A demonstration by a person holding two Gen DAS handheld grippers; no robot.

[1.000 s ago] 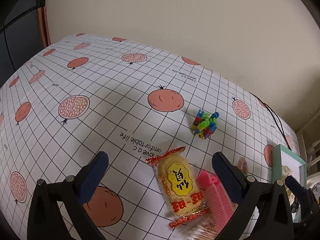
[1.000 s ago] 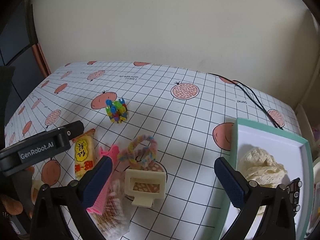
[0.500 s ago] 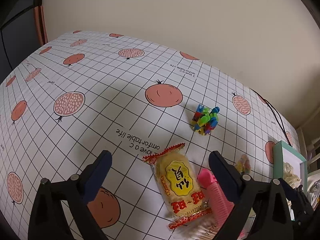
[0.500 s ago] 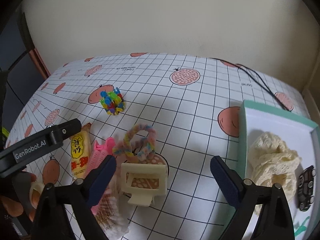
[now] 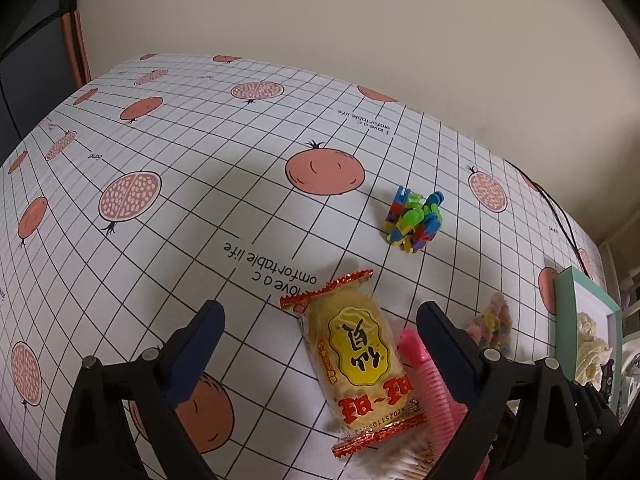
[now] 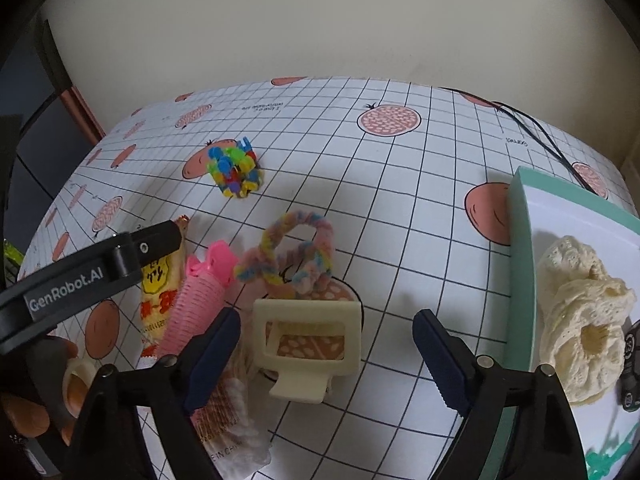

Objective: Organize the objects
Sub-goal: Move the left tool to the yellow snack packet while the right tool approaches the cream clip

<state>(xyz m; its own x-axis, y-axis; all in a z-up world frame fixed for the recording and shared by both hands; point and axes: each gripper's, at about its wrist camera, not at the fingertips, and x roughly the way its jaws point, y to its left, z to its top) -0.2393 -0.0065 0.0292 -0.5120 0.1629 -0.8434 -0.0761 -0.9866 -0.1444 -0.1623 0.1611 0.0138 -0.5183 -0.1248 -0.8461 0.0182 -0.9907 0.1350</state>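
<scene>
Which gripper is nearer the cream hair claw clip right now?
Right. The right gripper is open directly over the cream hair claw clip, which sits between its fingers. The left gripper is off to the clip's left, open above the yellow snack packet.

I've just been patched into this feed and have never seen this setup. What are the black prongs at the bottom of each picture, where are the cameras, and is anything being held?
There is no robot arm: a person holds a two-finger gripper in each hand, with a fisheye camera on each looking along its fingers. One picture is from the left gripper, the other from the right gripper. Both jaws stand open and hold nothing. On the pomegranate-print tablecloth lie a snack packet, a pink comb, a cream hair claw, a pastel fuzzy ring and a bundle of coloured clips. A teal-rimmed tray at right holds a cream scrunchie.
</scene>
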